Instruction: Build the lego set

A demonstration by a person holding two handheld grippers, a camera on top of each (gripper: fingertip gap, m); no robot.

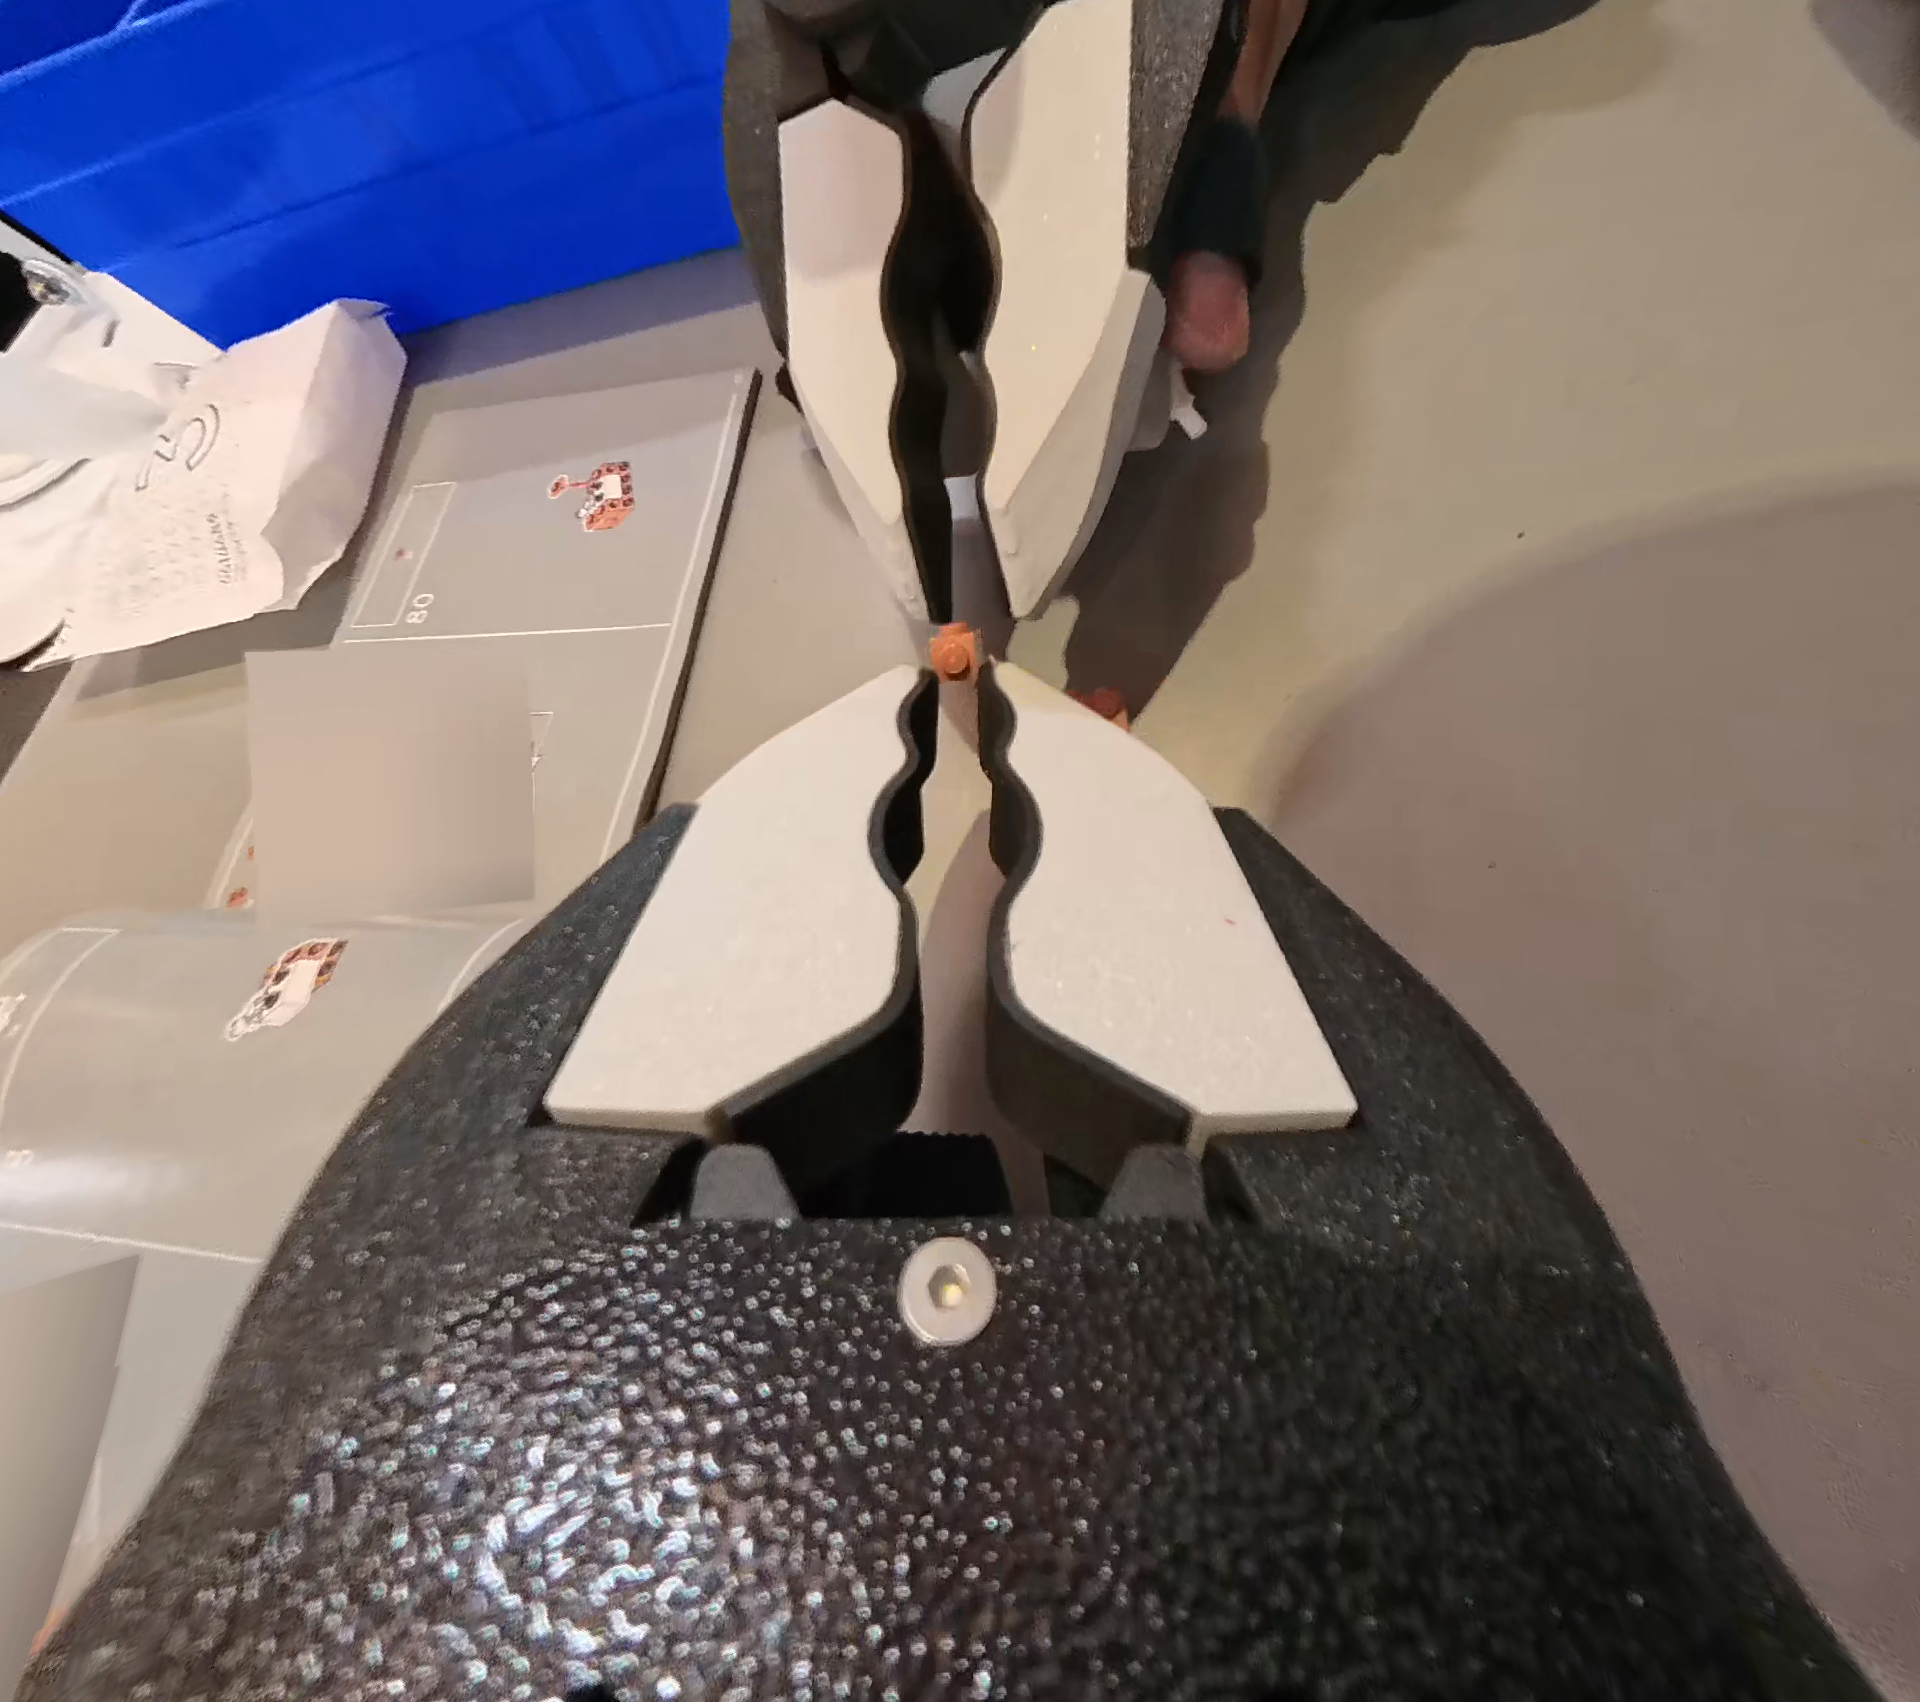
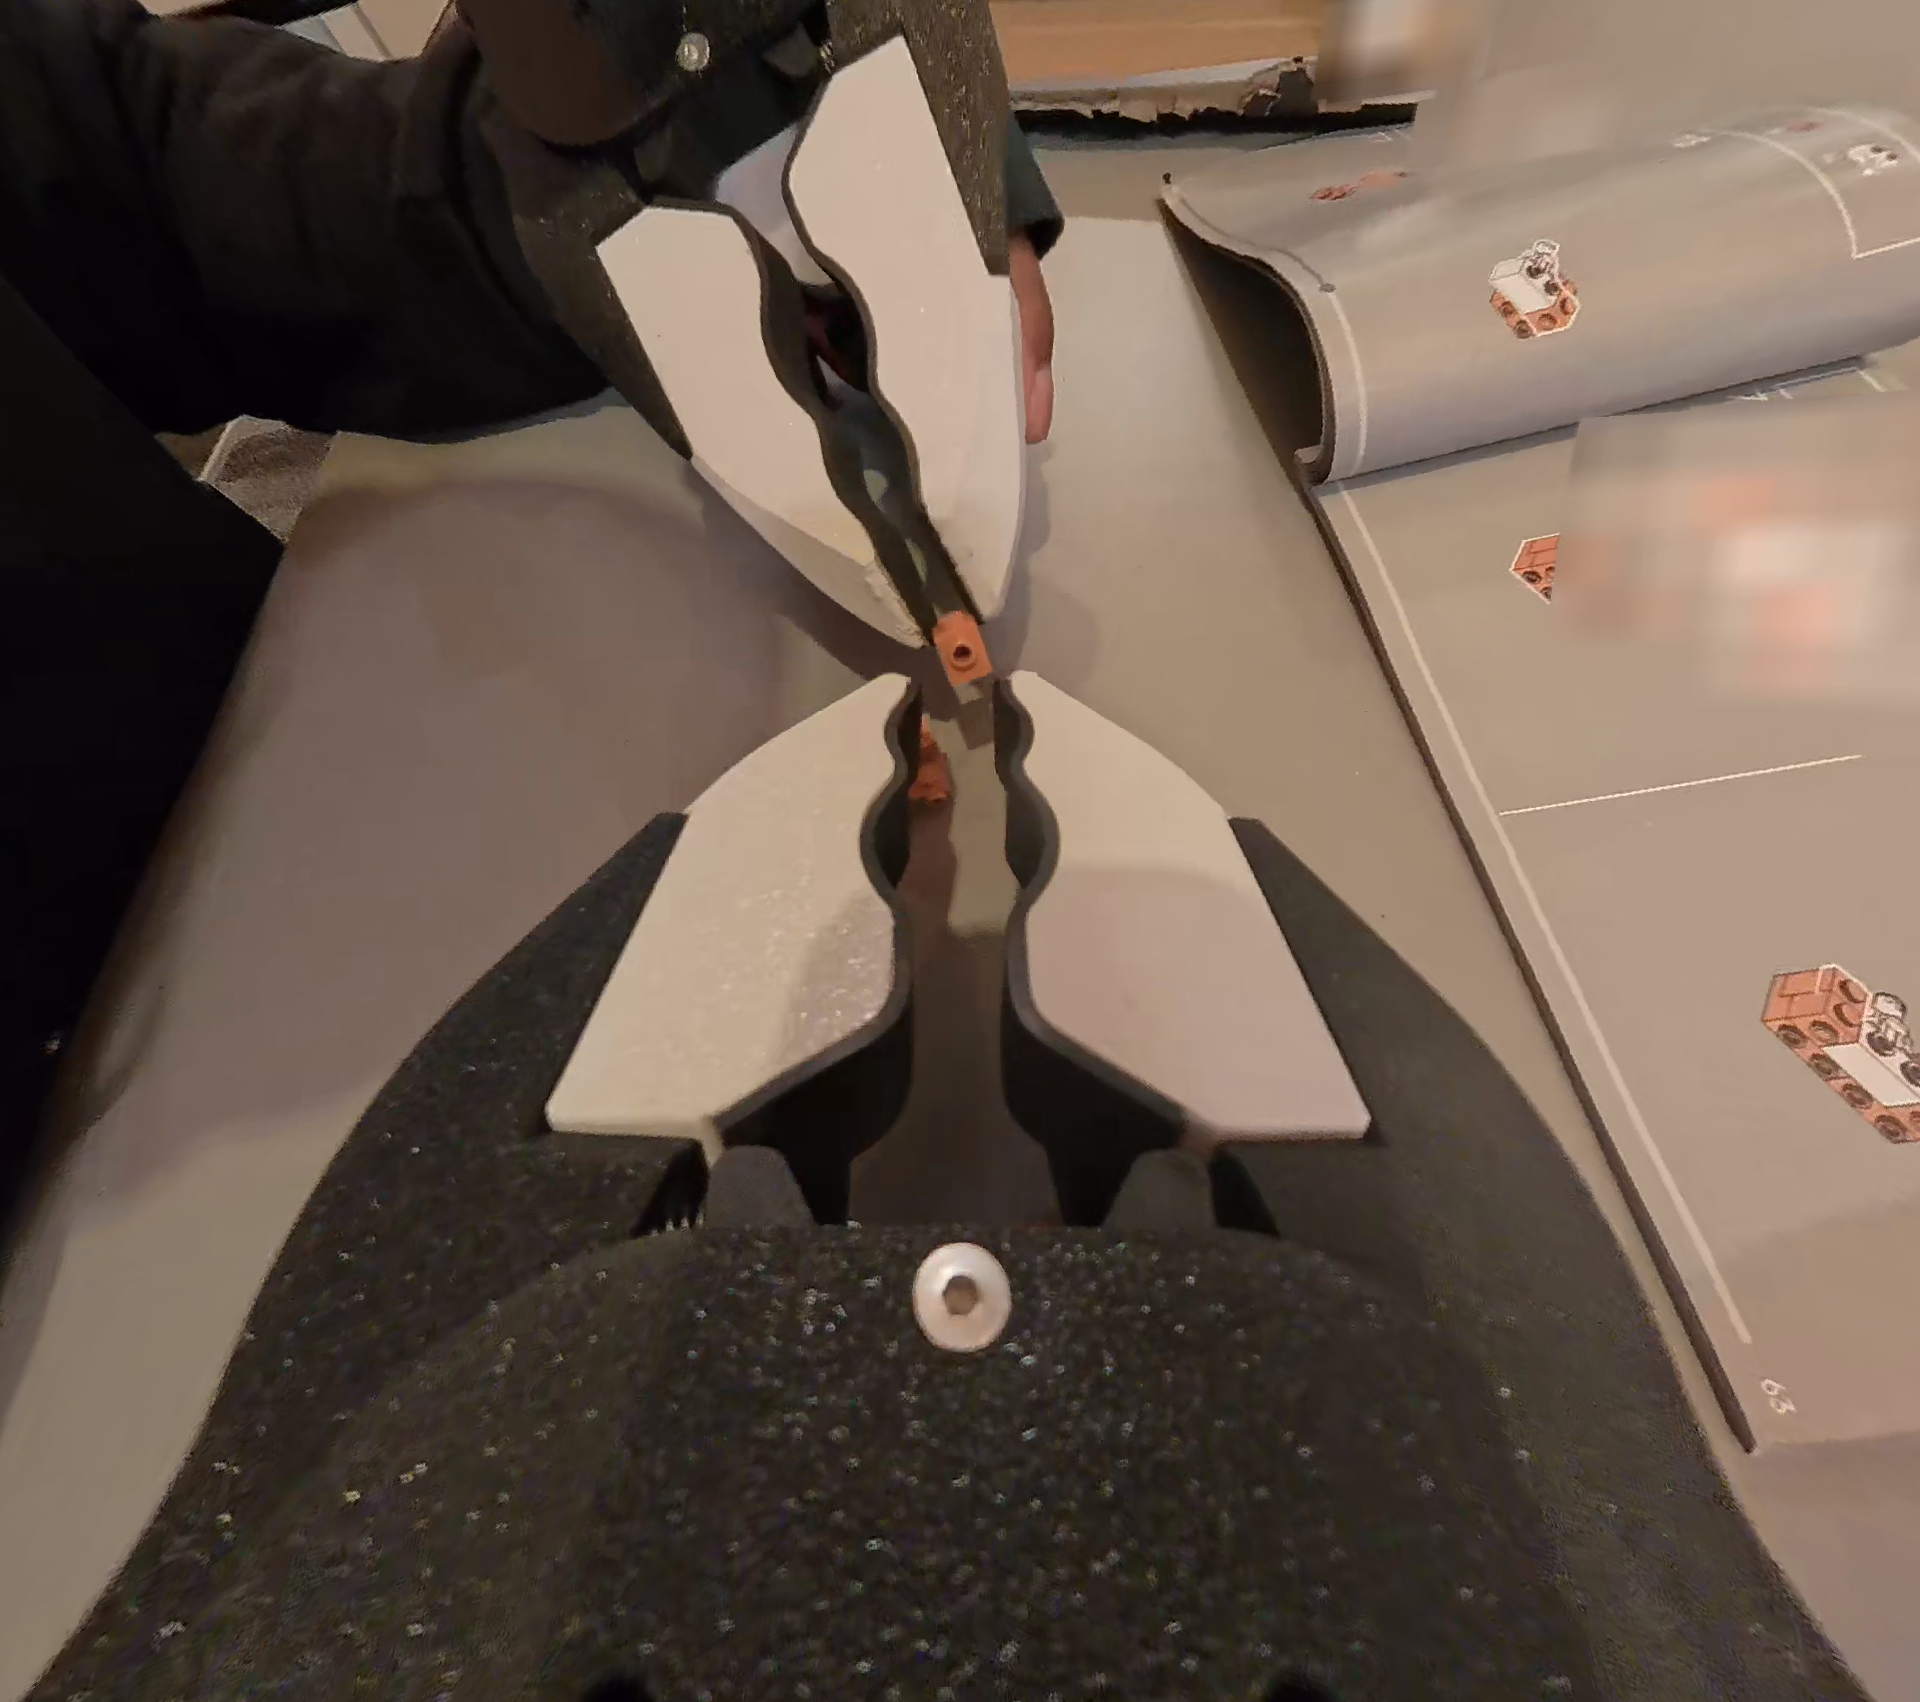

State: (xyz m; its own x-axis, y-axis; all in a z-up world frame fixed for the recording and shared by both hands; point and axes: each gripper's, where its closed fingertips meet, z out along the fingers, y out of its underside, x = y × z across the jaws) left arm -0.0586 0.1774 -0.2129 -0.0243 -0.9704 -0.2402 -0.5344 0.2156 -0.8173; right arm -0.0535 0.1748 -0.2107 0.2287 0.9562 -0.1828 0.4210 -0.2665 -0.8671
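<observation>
The two grippers meet tip to tip above a grey table (image 2: 416, 665). My left gripper (image 1: 956, 678) is shut on a small orange brick (image 1: 954, 653) that sticks out past its fingertips. In the right wrist view the left gripper (image 2: 951, 613) comes in from the top with that orange brick (image 2: 961, 647), which shows a hollow stud. My right gripper (image 2: 956, 688) is shut on a small grey piece (image 2: 974, 710) that butts against the orange brick. The right gripper also shows in the left wrist view (image 1: 977, 613). A loose orange piece (image 2: 928, 769) lies on the table below the tips.
Blue plastic bins (image 1: 416, 42) stand at the back left, with a crumpled white paper bag (image 1: 187, 489) in front of them. Grey printed instruction sheets (image 2: 1662, 821) lie to the side, one curled up (image 2: 1558, 302). A person's dark sleeve (image 2: 260, 198) is behind the left gripper. My two grippers' fingertips are within a few centimetres of each other.
</observation>
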